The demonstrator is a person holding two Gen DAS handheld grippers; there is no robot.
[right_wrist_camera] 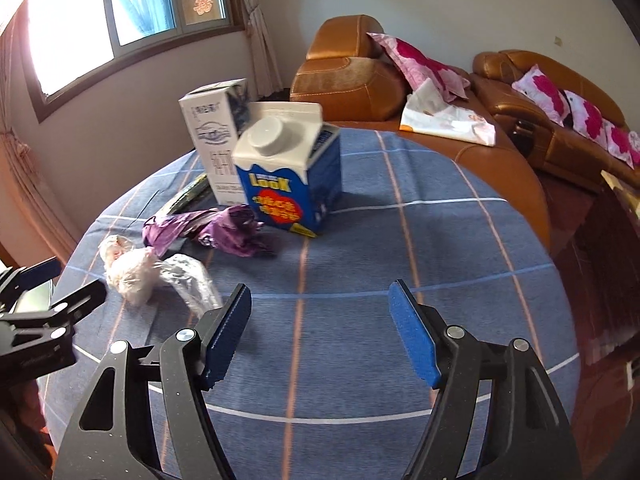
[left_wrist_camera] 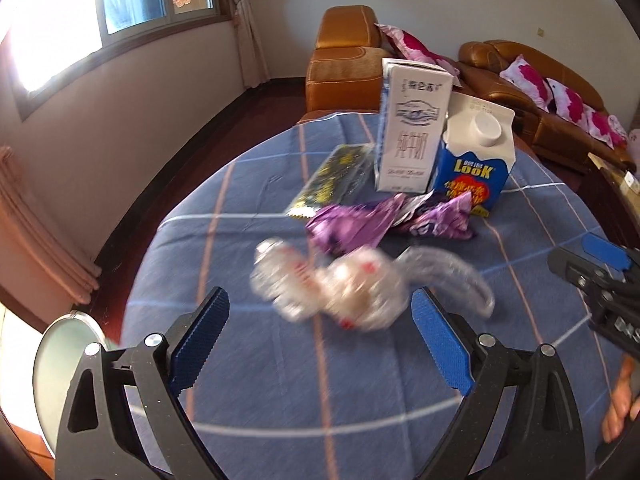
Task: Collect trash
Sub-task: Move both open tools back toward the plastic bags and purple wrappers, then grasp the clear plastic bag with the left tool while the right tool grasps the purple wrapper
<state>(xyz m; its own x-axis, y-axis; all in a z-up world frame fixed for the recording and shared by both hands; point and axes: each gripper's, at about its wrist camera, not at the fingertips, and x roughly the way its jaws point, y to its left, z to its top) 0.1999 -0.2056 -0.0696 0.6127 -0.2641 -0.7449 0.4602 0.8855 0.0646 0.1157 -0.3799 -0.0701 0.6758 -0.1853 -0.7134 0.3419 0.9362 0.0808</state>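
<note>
room: living room, window letting in hard glare on the left, orange leather sofa (right_wrist_camera: 360, 84) with pink floral cushions sitting behind the work area
table: round table wearing a blue checked cloth (right_wrist_camera: 360, 240); all the trash is sitting on its far-left part
tall carton: white milk carton (left_wrist_camera: 412, 132) standing upright at the back, touching the blue one
blue carton: blue LOOK carton (right_wrist_camera: 288, 176) with white screw cap standing just right of it, upright
purple wrapper: crumpled purple foil wrapper (left_wrist_camera: 384, 220) lying in front of both cartons
dark wrapper: flat black-and-yellow packet (left_wrist_camera: 336, 180) lying left of the white carton
clear plastic: crumpled clear plastic wad (left_wrist_camera: 340, 284) lying nearest, motion-blurred
left gripper (left_wrist_camera: 320, 316): jaws standing wide apart, nothing between the pads, pointing down at the wad just ahead of the tips
right gripper (right_wrist_camera: 316, 308): jaws apart, nothing gripped, hovering over bare cloth well right of the trash
risk: the wad is looking light and springy, so one pad arriving first is likely shoving it away; a low approach is likely snagging the cloth and toppling the cartons
</note>
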